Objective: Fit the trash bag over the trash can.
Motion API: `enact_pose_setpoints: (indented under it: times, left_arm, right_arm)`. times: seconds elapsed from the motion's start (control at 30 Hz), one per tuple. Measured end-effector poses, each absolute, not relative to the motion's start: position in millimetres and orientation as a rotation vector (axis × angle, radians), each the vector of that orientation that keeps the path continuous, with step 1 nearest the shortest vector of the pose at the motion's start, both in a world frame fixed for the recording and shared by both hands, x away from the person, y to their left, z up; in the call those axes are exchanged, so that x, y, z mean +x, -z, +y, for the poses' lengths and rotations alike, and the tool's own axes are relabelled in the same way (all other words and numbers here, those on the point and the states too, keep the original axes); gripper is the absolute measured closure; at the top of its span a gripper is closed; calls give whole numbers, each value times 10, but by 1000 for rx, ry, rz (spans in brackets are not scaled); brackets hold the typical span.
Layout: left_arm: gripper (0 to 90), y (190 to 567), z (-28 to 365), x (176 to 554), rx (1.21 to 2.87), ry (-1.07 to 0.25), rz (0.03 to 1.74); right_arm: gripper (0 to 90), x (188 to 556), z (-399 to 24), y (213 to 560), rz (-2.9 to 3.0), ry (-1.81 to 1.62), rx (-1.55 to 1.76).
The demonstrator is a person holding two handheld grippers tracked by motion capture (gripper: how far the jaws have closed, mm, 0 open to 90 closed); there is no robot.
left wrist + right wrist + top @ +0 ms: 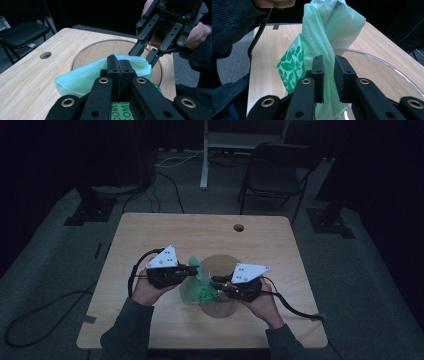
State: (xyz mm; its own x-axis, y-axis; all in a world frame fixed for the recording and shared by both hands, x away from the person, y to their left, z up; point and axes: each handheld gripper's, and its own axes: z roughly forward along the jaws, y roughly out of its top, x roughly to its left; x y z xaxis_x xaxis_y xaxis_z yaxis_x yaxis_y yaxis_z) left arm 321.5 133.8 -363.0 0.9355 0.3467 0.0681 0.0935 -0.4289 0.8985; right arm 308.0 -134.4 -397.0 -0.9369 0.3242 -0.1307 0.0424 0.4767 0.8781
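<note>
the left gripper (119, 65) is clamped on a thin, crinkled pale-green plastic bag (82, 77), jaws pressed together. the right gripper (328, 65) has its jaws slightly apart around a twisted neck of the same bag, at the left one's 3 o'clock. the bag, printed with darker leaves, hangs over a round clear glass bowl (220, 265) mid-counter (150, 227). its lower part is hidden behind the jaws; the room is dim.

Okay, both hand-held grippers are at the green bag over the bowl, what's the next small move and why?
Probably close the right hand-held gripper on the bag. Its jaws straddle the twisted film with a gap showing, while the left hand-held gripper is already shut on the bag above the clear bowl. A second firm grip would likely let the two pull the bag's mouth open.
</note>
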Motion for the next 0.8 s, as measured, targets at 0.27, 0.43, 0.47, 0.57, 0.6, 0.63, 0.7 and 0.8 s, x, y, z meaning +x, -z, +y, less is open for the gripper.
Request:
enact_pose_setpoints:
  times: [0.27,0.43,0.47,0.57,0.6,0.63,0.7,0.8]
  left_arm:
    - [898,3627,1323,3211,1998,-287,312]
    - [898,3630,1362,3233,1996,-292,331]
    - [898,3633,1374,3237,1993,-293,335]
    - [898,3644,1408,3246,1986,-295,351]
    - [898,3645,1421,3249,1988,-297,354]
    - [898,3647,1430,3250,1987,-298,360]
    - [898,3647,1449,3253,1987,-303,365]
    - [898,3646,1470,3258,1986,-306,374]
  right_arm:
    - [854,3089,-1271,3989,2460,-1420,284]
    - [899,3065,-1300,3975,2445,-1419,285]
    - [899,3062,-1321,3967,2439,-1419,289]
    - [900,3047,-1395,3947,2421,-1433,306]
    - [900,3041,-1421,3940,2414,-1431,306]
    - [900,3032,-1447,3932,2407,-1424,310]
    - [900,3019,-1508,3916,2390,-1432,322]
    - [900,3014,-1602,3897,2365,-1430,344]
